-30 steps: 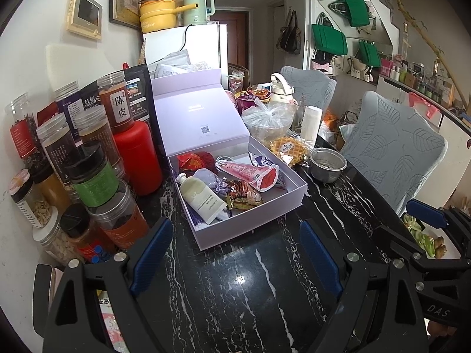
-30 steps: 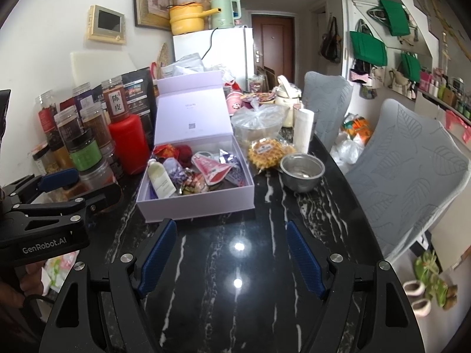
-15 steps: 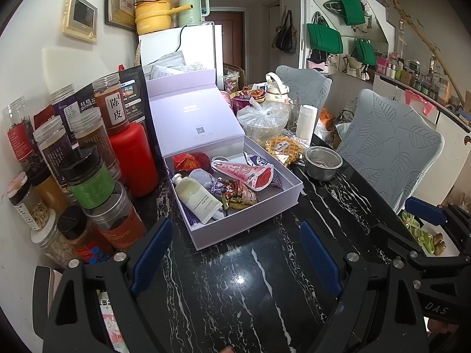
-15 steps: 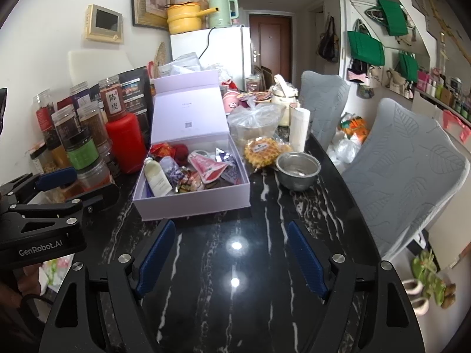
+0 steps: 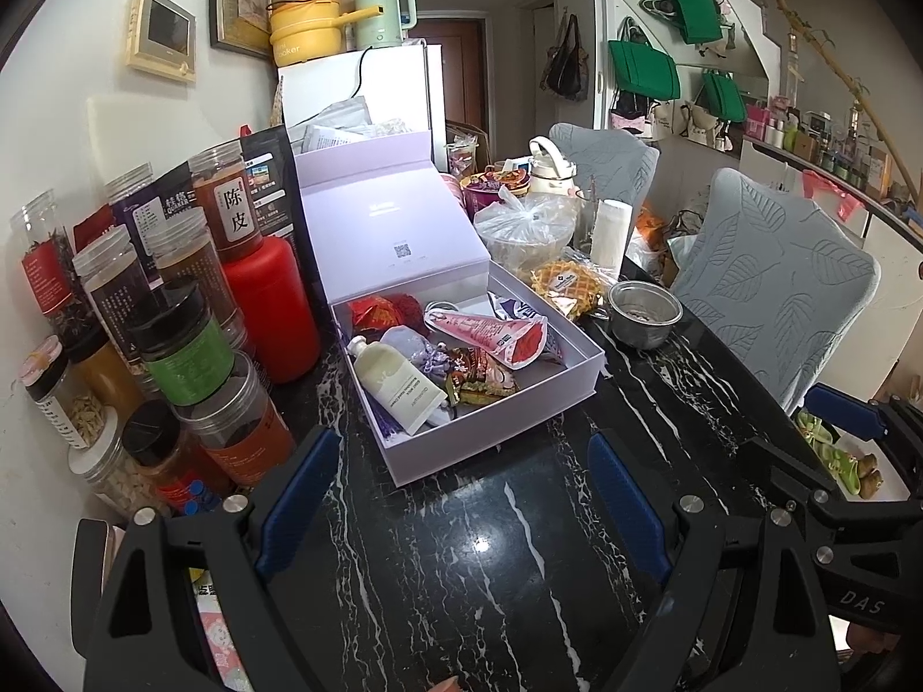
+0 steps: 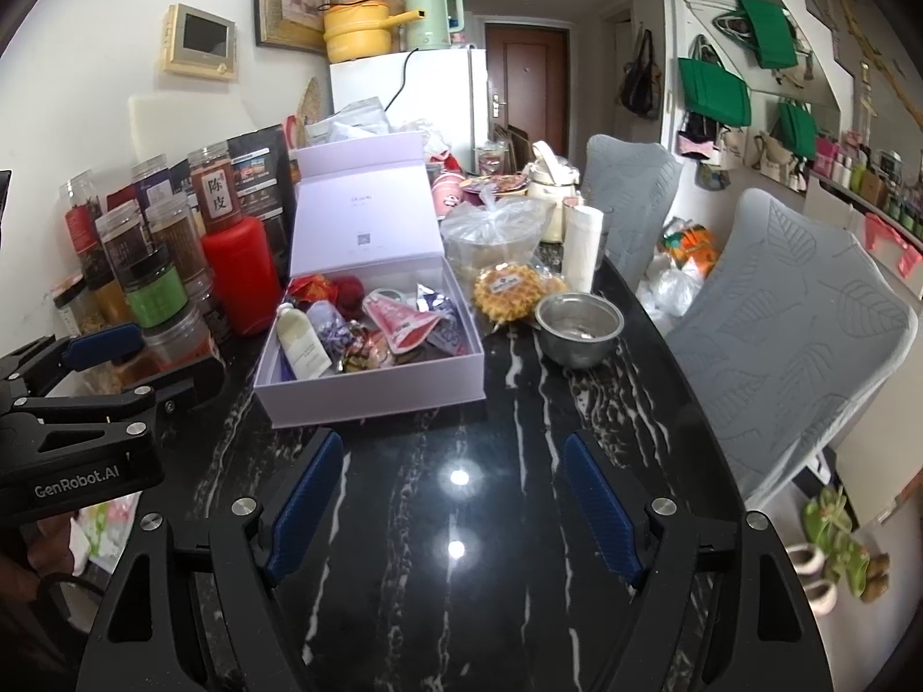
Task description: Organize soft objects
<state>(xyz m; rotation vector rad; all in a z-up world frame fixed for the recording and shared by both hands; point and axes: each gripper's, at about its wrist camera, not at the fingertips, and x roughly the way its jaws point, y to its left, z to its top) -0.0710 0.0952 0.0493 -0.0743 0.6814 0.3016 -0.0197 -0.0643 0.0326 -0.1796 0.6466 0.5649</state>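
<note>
Black marble worktop (image 6: 507, 519), cluttered rear. Both grippers, left (image 5: 456, 496) and right (image 6: 456, 496): jaws wide, nothing between. Lilac box (image 6: 369, 392) w/ soft packets just ahead of jaws, lid up. Box contents partly overlapped, hard to ID.

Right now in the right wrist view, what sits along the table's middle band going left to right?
Green-labelled jar → red bottle → lavender box → waffle pack → steel bowl → grey chair.
</note>
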